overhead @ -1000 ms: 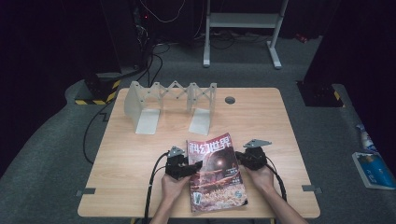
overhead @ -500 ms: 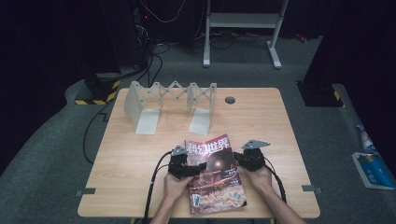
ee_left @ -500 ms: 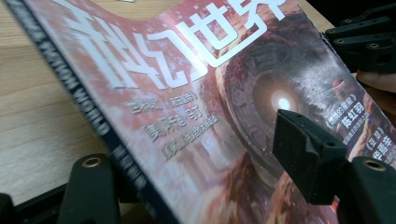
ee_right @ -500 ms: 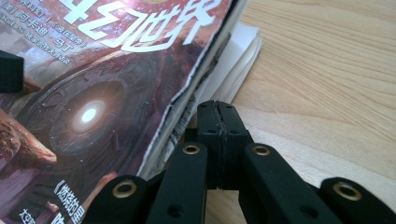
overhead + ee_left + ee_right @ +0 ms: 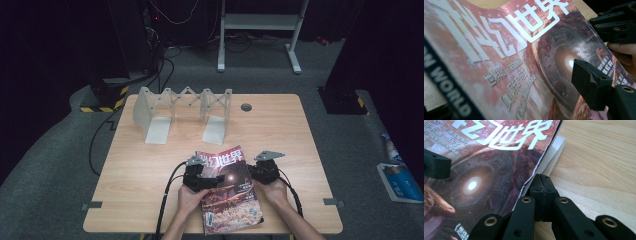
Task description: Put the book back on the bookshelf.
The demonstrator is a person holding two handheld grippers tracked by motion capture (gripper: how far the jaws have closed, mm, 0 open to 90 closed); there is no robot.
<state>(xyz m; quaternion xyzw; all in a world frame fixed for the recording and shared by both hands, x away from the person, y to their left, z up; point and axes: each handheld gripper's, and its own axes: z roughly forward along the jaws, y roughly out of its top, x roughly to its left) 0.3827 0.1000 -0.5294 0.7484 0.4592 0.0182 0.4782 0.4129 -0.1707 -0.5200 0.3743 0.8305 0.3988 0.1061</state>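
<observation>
The left gripper's [image 5: 212, 180] fingers have just opened astride the magazine [image 5: 229, 192] on the wooden table [image 5: 145, 170]; the right gripper's [image 5: 541, 185] are closed.

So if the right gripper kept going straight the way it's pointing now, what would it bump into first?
Most likely the magazine. The right gripper, jaws shut, points at its open edge, where the cover lifts off the white pages. It looks almost against that edge, though whether it already touches is unclear.

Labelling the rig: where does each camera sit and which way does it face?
High view: above the person's side, looking forward and down on the table; forearms, both grippers.
Left gripper view: rides the left gripper, across the magazine; one own jaw.
Right gripper view: on the right gripper, shut jaws at the magazine's edge.
All share the magazine.
</observation>
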